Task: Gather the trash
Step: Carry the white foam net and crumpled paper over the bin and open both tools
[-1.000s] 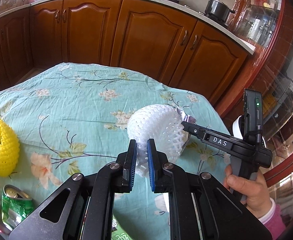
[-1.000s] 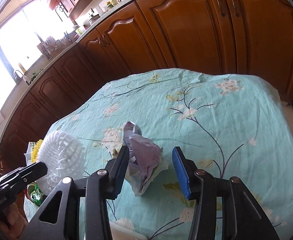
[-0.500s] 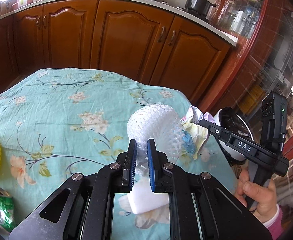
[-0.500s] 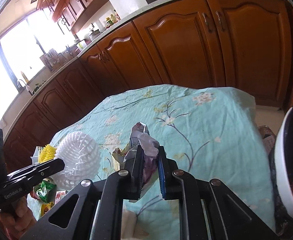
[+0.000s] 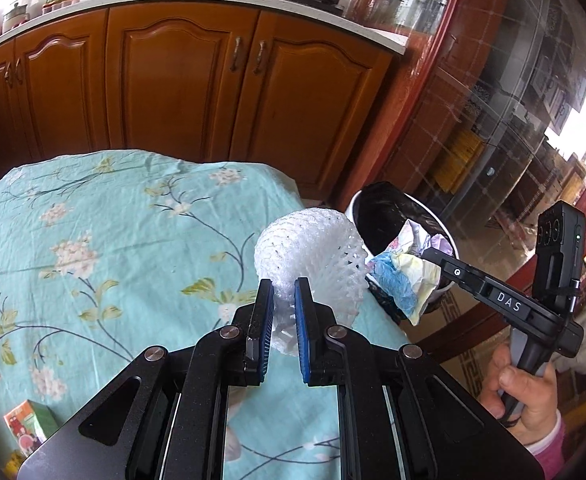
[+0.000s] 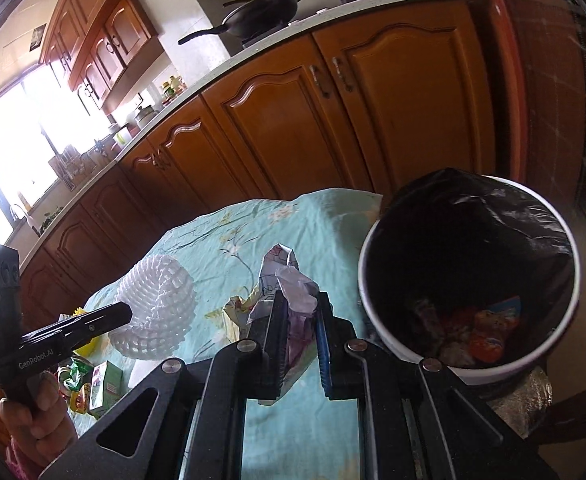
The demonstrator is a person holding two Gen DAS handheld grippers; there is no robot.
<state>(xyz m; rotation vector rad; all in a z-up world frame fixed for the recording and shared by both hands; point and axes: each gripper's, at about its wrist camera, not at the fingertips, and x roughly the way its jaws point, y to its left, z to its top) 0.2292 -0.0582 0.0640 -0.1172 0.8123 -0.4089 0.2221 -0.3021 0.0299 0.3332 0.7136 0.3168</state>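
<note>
Left wrist view: the left gripper (image 5: 283, 312), pinched on the white foam net (image 5: 309, 256), has swung from mid-table toward the cloth's right edge (image 5: 381, 316), beside the lined bin (image 5: 393, 208). Right wrist view: the right gripper (image 6: 299, 332), jaws just closed on the crumpled wrapper (image 6: 289, 280), now hangs near the bin's rim (image 6: 367, 300), its mouth unobstructed.

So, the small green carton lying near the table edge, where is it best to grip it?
Grip the green carton across its two long flat sides, coming from above. It lies flat among other wrappers, so a side approach looks crowded. This is a judgement; the carton is only partly visible.
</note>
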